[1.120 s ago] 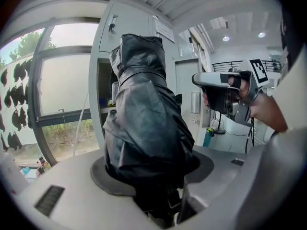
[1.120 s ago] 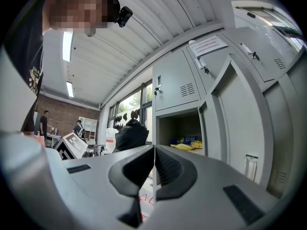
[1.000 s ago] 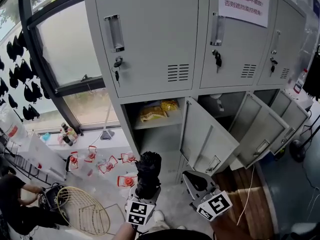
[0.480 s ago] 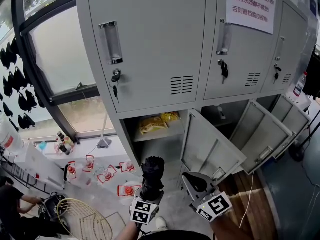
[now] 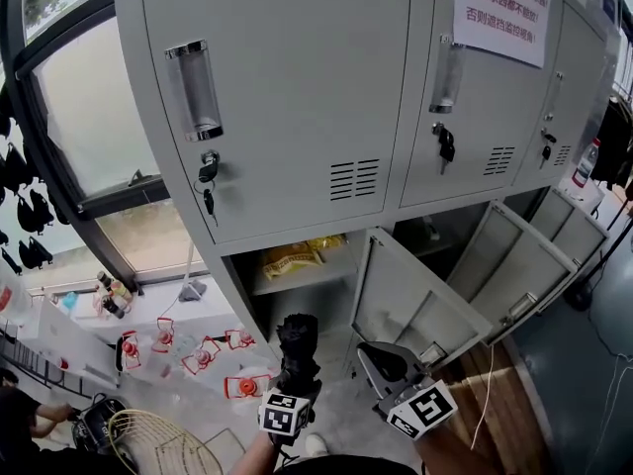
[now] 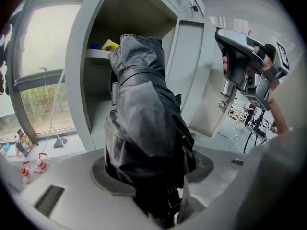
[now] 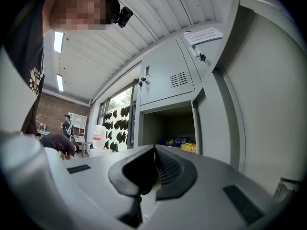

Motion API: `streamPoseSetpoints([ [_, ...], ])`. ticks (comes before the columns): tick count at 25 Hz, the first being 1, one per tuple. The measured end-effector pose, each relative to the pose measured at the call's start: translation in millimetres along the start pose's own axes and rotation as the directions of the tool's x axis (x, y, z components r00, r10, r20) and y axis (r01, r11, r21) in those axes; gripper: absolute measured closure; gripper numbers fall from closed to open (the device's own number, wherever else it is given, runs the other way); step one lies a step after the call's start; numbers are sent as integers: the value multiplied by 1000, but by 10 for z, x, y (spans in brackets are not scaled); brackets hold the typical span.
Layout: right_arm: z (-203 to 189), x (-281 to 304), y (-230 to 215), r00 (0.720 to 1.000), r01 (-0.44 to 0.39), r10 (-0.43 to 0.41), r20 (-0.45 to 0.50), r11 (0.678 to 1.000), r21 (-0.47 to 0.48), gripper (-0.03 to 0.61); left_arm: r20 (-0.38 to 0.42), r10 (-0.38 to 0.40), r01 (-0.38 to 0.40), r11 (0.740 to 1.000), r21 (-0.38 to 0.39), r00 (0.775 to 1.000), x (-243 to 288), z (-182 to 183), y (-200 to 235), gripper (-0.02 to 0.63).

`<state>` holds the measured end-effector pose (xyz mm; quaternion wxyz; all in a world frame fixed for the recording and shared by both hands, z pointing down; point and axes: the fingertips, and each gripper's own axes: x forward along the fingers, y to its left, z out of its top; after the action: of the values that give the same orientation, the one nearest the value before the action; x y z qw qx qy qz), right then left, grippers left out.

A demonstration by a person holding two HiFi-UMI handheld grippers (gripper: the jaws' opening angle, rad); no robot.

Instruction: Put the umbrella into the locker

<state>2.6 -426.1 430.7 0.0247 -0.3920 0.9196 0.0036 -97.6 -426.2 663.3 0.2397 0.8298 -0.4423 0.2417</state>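
The left gripper (image 5: 292, 384) was clamped on a folded black umbrella (image 5: 298, 342), its jaws spread wide around the bundle. The umbrella stood upright in front of the open lower locker (image 5: 240, 300), not yet inside. The right gripper (image 5: 382, 362) hung just beside it, jaws pressed together and empty, near the swung-out door (image 5: 410, 300). Yellow snack packs (image 5: 289, 259) lay on the locker's shelf.

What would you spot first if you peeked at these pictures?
The black folded umbrella jumps out first, clamped in the left gripper low in the middle. Beyond it stands the grey locker with one door swung open, and yellow snack packets on the shelf inside.
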Motion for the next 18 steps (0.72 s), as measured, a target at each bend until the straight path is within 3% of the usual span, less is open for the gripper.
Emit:
streamPoseSetpoints([
  [18,28,381,1,998,51,-53,-23,997,-50,548,-112,-140,119,976,-181,984,548,38,344,354],
])
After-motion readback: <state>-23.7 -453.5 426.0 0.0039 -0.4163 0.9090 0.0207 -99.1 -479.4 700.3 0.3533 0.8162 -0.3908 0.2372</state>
